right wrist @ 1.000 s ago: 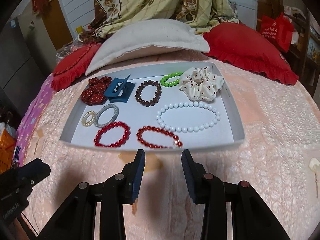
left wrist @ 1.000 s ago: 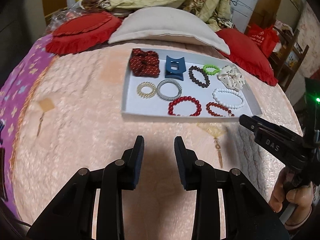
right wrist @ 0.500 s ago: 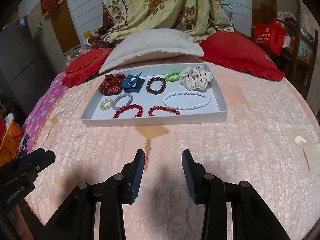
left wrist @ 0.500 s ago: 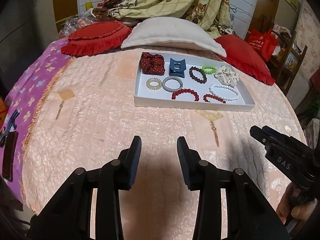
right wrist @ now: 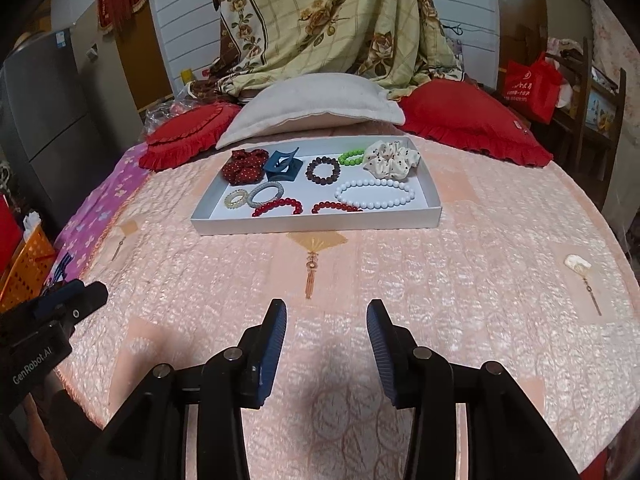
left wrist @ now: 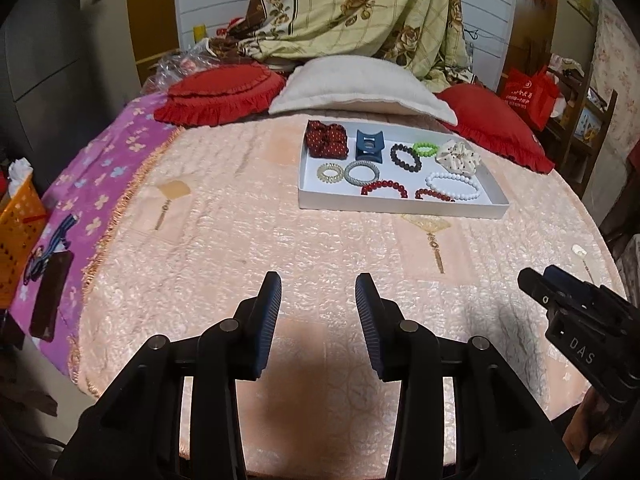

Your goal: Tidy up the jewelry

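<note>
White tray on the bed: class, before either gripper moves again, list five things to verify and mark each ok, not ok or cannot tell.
1. White tray lies flat on the pink bedspread: ok.
2. All jewelry inside the tray, none on the bedspread: ok.
3. White bead bracelet clear of the cream scrunchie: ok.
4. Left gripper empty: ok.
5. Right gripper empty, jaws opening: ok.
6. Two red bead bracelets fully visible: not ok, the tray's near wall hides parts.
</note>
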`<control>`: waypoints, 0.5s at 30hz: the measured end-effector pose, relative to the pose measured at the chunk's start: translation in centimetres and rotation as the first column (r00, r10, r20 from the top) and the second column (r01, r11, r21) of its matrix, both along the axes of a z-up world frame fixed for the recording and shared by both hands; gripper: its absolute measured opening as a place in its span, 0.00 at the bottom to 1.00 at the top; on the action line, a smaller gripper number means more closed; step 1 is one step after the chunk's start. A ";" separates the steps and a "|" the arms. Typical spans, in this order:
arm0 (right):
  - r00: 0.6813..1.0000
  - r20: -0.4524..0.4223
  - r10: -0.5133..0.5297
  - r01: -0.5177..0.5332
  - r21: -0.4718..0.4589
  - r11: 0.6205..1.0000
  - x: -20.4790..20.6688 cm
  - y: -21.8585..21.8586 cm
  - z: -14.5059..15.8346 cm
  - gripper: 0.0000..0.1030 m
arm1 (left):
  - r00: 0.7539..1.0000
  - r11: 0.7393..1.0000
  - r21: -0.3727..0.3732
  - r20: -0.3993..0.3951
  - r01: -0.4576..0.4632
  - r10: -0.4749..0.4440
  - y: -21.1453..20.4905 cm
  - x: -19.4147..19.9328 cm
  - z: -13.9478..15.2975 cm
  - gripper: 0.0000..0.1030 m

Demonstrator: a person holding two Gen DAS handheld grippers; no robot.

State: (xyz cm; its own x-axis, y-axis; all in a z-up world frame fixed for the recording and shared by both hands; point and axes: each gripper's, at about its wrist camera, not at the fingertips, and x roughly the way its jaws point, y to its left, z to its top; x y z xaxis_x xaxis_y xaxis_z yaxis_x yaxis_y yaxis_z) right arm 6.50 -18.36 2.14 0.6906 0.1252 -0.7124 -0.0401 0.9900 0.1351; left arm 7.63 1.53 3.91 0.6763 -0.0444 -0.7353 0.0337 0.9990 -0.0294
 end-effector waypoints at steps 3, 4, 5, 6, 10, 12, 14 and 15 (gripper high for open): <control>1.000 0.006 -0.005 0.005 -0.001 1.000 -0.9 0.0 0.2 0.39 | 1.000 1.000 0.005 0.022 -0.002 0.002 -0.1 -0.8 0.5 0.42; 1.000 0.009 -0.007 0.007 -0.002 1.000 -1.1 -0.1 0.2 0.39 | 1.000 1.000 0.007 0.031 -0.004 0.003 -0.1 -1.1 0.7 0.43; 1.000 0.011 -0.009 0.009 -0.003 1.000 -1.3 -0.1 0.3 0.39 | 0.999 1.000 0.011 0.040 -0.004 0.004 -0.1 -1.3 0.9 0.43; 1.000 0.013 -0.011 0.011 -0.005 1.000 -1.5 -0.1 0.4 0.39 | 0.999 1.000 0.016 0.046 -0.004 0.003 -0.2 -1.5 1.1 0.43; 1.000 0.021 -0.019 0.019 -0.004 1.000 -2.1 -0.3 0.6 0.40 | 0.998 1.000 0.019 0.065 -0.004 0.003 -0.3 -2.2 1.5 0.44; 0.999 0.026 -0.022 0.022 -0.006 1.000 -2.4 -0.3 0.7 0.40 | 0.997 1.000 0.024 0.077 -0.009 0.007 -0.3 -2.6 1.8 0.45; 0.999 0.032 -0.024 0.024 -0.008 1.000 -2.6 -0.3 0.8 0.40 | 0.995 0.999 0.038 0.100 -0.021 0.017 -0.4 -2.9 2.1 0.46; 0.999 0.036 -0.025 0.025 -0.010 1.000 -2.7 -0.2 0.9 0.40 | 0.993 0.998 0.047 0.114 -0.029 0.024 -0.4 -3.0 2.2 0.47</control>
State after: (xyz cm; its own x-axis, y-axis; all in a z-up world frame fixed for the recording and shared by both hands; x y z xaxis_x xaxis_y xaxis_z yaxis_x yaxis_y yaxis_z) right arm 3.76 -18.61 3.02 0.7185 0.1004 -0.6882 -0.0200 0.9921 0.1239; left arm 4.58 1.15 6.13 0.7556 0.0087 -0.6549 0.0076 0.9997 0.0220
